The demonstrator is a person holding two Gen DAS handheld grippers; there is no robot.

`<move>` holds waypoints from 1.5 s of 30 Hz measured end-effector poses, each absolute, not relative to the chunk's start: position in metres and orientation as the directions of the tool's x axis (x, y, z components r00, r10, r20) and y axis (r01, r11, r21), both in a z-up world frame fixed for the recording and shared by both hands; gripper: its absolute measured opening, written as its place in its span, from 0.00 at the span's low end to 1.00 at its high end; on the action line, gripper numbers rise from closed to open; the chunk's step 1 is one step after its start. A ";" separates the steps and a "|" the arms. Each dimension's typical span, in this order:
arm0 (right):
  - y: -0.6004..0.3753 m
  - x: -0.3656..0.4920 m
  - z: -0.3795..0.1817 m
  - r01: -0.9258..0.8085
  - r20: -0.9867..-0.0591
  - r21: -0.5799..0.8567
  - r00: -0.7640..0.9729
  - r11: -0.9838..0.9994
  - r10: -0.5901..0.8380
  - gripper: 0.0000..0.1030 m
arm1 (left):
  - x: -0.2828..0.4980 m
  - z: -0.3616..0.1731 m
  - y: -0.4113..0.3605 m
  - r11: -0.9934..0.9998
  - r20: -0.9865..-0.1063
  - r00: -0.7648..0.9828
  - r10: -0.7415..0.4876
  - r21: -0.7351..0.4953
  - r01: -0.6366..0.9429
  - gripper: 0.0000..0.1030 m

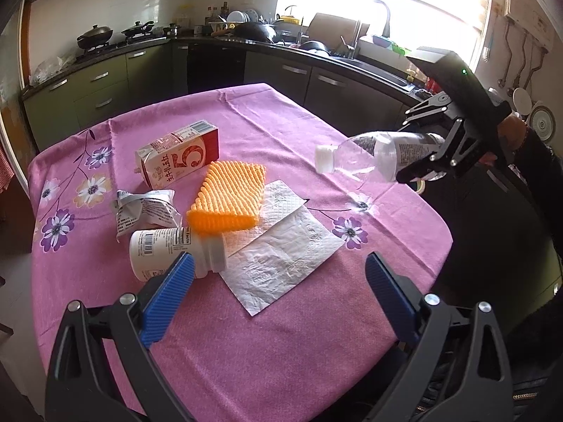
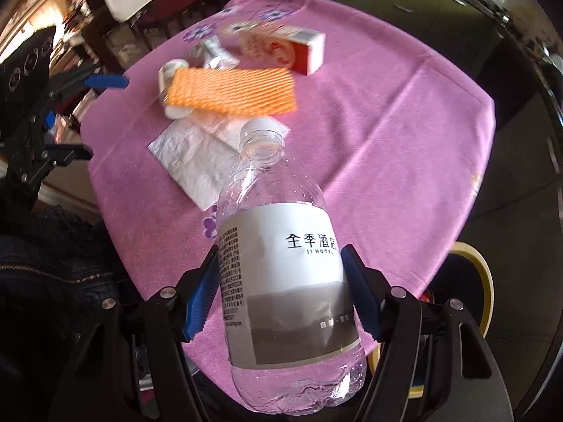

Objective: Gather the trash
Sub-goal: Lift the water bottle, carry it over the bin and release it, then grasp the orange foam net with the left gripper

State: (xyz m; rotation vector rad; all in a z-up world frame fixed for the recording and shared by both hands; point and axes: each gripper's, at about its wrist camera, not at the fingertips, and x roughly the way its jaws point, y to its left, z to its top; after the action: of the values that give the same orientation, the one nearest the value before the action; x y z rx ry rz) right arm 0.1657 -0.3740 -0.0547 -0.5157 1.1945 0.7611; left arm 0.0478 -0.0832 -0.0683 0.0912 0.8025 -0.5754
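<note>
Trash-wise, the clear bottle (image 2: 281, 281) is clamped between the right gripper (image 2: 279, 292) jaws, lifted off the table (image 2: 404, 140); next comes a bin (none visible). Left gripper (image 1: 278, 293) jaws gape, empty, over the napkin (image 1: 281, 263).

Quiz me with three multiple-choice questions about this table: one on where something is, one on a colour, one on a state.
1. Where is the orange sponge?
A on the napkins
B inside the carton
C on the floor

2. What colour is the tablecloth?
A green
B pink
C white

3. What is the right hand-held gripper doing?
A hanging empty
B gripping a clear bottle
C holding a napkin

Answers: 1 A, its edge overlaps the napkins; 2 B, pink cloth with flowers; 3 B, blue pads press its label.
</note>
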 end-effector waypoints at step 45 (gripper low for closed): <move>-0.507 0.160 -0.072 -0.075 -0.887 0.101 0.446 0.992 0.124 0.76 | 0.144 -0.072 -0.120 0.792 -0.803 0.394 -0.448 -0.152 0.591 0.91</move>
State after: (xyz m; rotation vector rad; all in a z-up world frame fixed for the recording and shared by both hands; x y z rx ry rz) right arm 0.1599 -0.5071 -0.0719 0.0499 1.1023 0.1232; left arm 0.1440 -0.1200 -0.0715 0.1675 0.9614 -0.6626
